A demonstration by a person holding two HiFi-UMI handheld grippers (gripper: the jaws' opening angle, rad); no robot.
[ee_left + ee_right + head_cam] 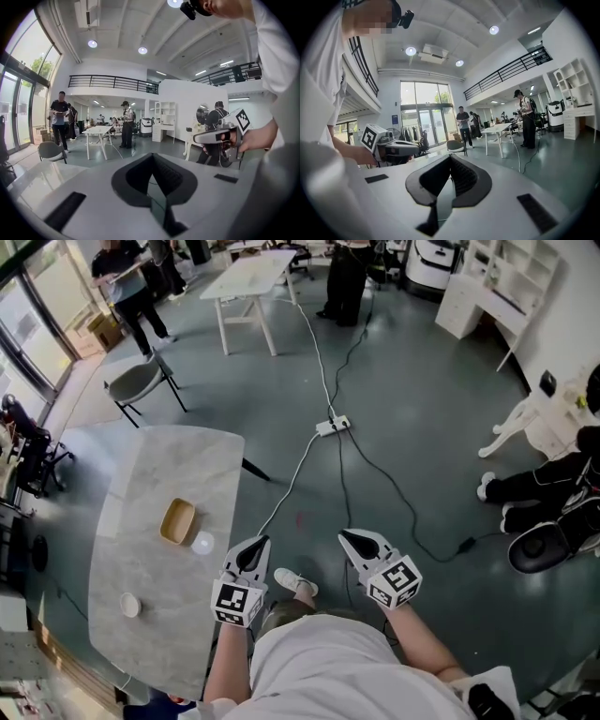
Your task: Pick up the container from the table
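Observation:
A shallow tan container [178, 521] lies on the pale marble table [159, 474] at the left of the head view. My left gripper [256, 547] hangs in the air just off the table's right edge, right of and nearer than the container, with its jaws shut and empty. My right gripper [354, 540] is held over the floor further right, also shut on nothing. In the left gripper view my left gripper [152, 157] points level across the room, and the container is out of sight. The right gripper view shows my right gripper [450, 157] the same way.
A small white round lid [202, 542] lies beside the container and a white cup [130, 605] sits nearer on the table. A grey chair [139, 381] stands beyond the table. Cables and a power strip [333, 425] run across the floor. People stand far off by a white table [248, 277].

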